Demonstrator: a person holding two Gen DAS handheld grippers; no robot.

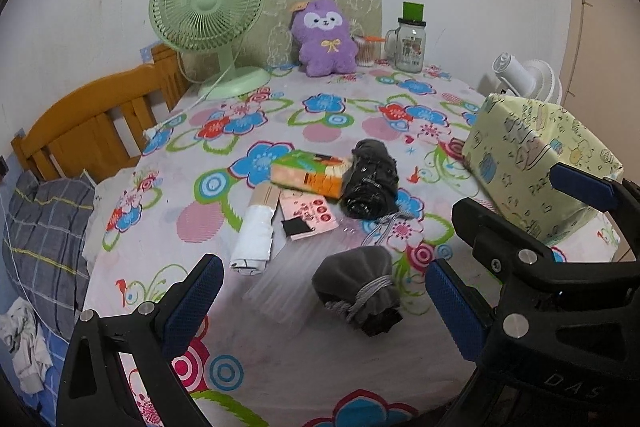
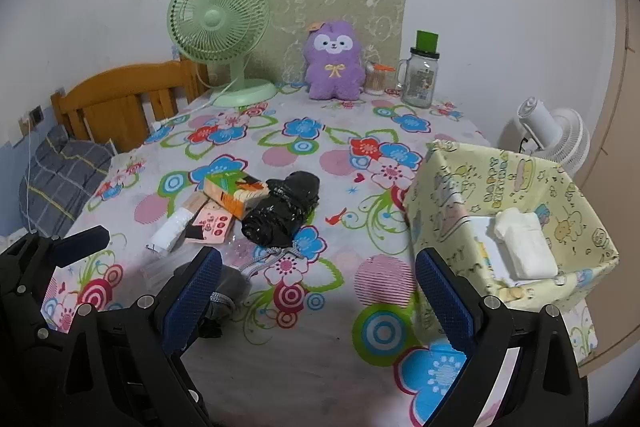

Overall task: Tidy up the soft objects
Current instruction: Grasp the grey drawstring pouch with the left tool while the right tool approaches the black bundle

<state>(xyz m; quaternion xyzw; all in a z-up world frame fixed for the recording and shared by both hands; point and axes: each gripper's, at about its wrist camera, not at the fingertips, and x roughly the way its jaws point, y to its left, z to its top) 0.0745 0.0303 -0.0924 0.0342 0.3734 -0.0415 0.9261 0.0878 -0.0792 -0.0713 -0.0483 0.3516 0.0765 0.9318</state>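
Note:
A grey drawstring pouch (image 1: pixel 357 285) lies on the flowered table just ahead of my open, empty left gripper (image 1: pixel 320 303); it shows half hidden behind a finger in the right wrist view (image 2: pixel 230 287). A black plastic bundle (image 1: pixel 370 183) (image 2: pixel 284 207), an orange tissue pack (image 1: pixel 310 173) (image 2: pixel 236 193), a white roll (image 1: pixel 256 239) and a pink card (image 1: pixel 308 215) lie mid-table. A yellow patterned fabric box (image 2: pixel 508 227) (image 1: pixel 536 155) stands at the right, holding a white soft pack (image 2: pixel 524 247). My right gripper (image 2: pixel 318 299) is open and empty beside the box.
A purple plush (image 1: pixel 326 37) (image 2: pixel 334 61), a green fan (image 1: pixel 206 7), a glass jar (image 1: pixel 410 45) and a cotton swab tub (image 1: pixel 366 51) stand at the back wall. A white fan (image 2: pixel 548 135) is behind the box. A wooden headboard (image 1: pixel 92 119) and bedding lie left.

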